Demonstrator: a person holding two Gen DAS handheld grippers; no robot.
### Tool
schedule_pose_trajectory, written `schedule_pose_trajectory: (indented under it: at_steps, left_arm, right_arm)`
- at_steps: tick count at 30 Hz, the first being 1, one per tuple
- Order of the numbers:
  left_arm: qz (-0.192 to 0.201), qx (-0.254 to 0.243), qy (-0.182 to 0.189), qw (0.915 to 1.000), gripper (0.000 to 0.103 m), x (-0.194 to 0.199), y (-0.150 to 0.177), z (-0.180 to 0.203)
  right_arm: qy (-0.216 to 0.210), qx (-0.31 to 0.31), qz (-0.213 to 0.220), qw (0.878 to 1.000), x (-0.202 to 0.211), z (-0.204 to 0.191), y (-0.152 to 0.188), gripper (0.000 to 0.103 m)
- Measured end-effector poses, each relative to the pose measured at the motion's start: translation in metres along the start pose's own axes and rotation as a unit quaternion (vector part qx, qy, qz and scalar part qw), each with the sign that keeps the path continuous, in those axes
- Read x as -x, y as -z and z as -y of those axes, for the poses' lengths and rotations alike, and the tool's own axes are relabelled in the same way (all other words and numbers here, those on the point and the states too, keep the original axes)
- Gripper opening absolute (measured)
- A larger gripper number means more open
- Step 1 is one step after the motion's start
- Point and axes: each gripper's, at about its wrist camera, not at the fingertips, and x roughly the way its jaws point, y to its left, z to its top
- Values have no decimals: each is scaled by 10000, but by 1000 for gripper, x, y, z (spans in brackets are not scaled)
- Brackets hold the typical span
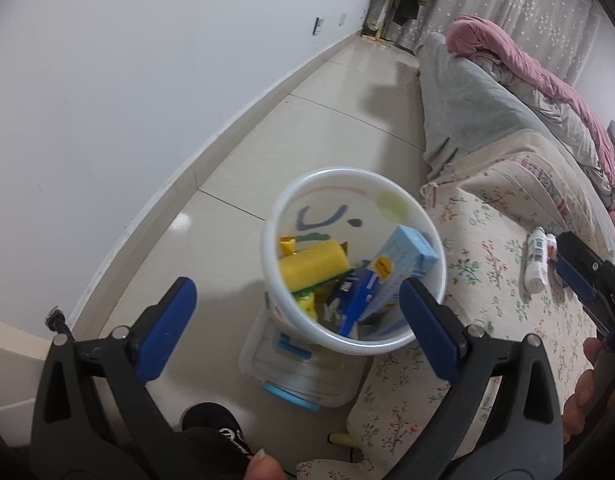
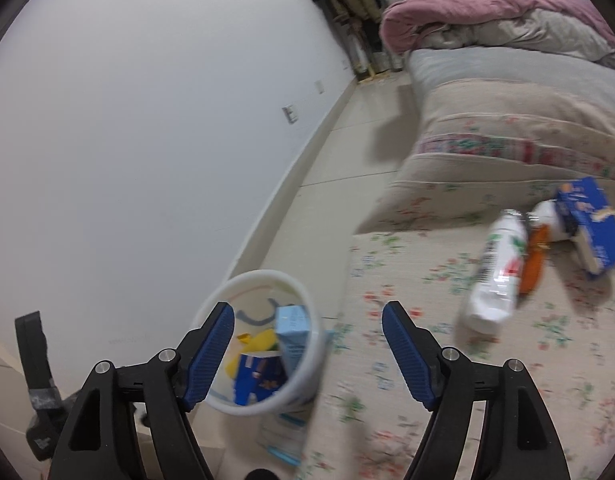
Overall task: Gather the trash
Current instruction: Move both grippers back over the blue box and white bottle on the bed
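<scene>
Where motion blurs, white bottle (image 2: 497, 268), label seemingly unreadable

Even, cool indoor light, moderately bright, no source visible. Soft glare patch on the tiled floor (image 1: 181, 222) in the left wrist view; a diffuse shadow on the floor further back near the bed (image 1: 483, 92). Left wrist view fairly sharp at centre. Right wrist view motion-blurred: white bottle (image 2: 497, 266) and floral bedcover (image 2: 391, 360) smeared, bucket (image 2: 263, 280) soft. Heavy fisheye bending of the wall (image 2: 127, 120) line, dark vignette at all corners. Slight grain and haze overall.
</scene>
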Motion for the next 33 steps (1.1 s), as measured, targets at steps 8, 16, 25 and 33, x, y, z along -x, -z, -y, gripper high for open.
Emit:
schedule_pose_trajectory:
  at_steps: [8, 16, 25, 33]
  left_arm:
    - [-33, -296, 149, 9994, 101, 2, 5, 31]
    - [-86, -556, 280, 9980, 101, 3, 11, 64]
    - [-218, -933, 404, 9946, 101, -4, 22, 104]
    - [-351, -1104, 476, 9921, 101, -15, 28, 131]
  right_arm:
    - [606, -82, 253, 9978, 33, 30, 8, 83]
    - [1173, -146, 350, 9924, 61, 65, 19, 84]
    - [1809, -279, 474, 9820, 86, 114, 25, 87]
    - [2049, -407, 506, 9766, 93, 153, 22, 87]
